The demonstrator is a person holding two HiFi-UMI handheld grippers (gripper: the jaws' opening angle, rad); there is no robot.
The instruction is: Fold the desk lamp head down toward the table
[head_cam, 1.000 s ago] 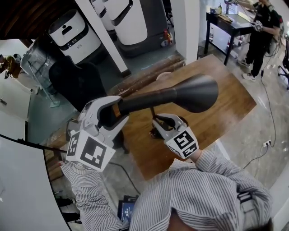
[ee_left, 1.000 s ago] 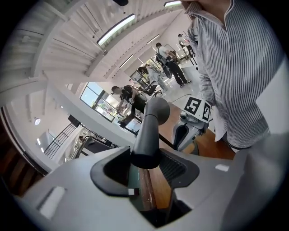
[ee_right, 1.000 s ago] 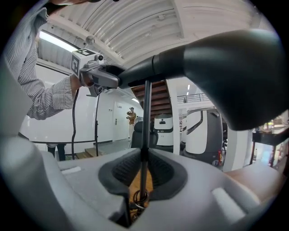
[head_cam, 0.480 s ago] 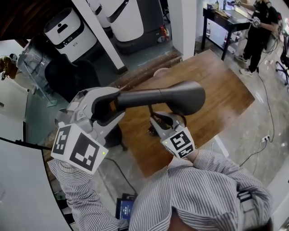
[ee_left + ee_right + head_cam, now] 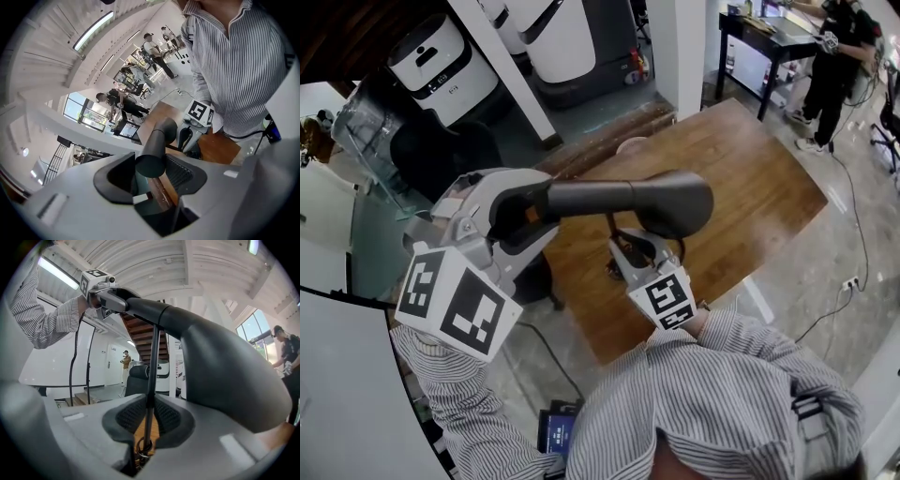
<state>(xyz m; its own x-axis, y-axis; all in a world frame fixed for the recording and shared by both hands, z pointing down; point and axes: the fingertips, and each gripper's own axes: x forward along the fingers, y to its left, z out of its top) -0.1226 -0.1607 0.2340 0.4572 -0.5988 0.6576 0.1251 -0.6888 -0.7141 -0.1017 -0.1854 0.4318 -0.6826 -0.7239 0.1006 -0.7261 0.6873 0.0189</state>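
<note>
The desk lamp's dark grey cone head (image 5: 666, 202) lies about level over the wooden table (image 5: 759, 202). My left gripper (image 5: 530, 211) is shut on the head's narrow rear end, which sits between the pads (image 5: 157, 150) in the left gripper view. Lower down, my right gripper (image 5: 636, 248) is shut on the lamp's thin black stem (image 5: 151, 376), just above a metal ring (image 5: 142, 446) at the foot. In the right gripper view the head (image 5: 225, 376) fills the right side and the left gripper (image 5: 110, 298) shows at the top left. The lamp's base is mostly hidden under my right gripper.
White machines (image 5: 441, 66) and a black chair (image 5: 455, 155) stand beyond the table's far left edge. A person (image 5: 842, 56) works at a black desk (image 5: 769, 42) at the back right. A cable (image 5: 853, 281) runs over the floor on the right.
The lamp head has swung from tilted up to about level and shifted left. My left gripper rose and rolled with it. The right gripper stayed on the stem.
</note>
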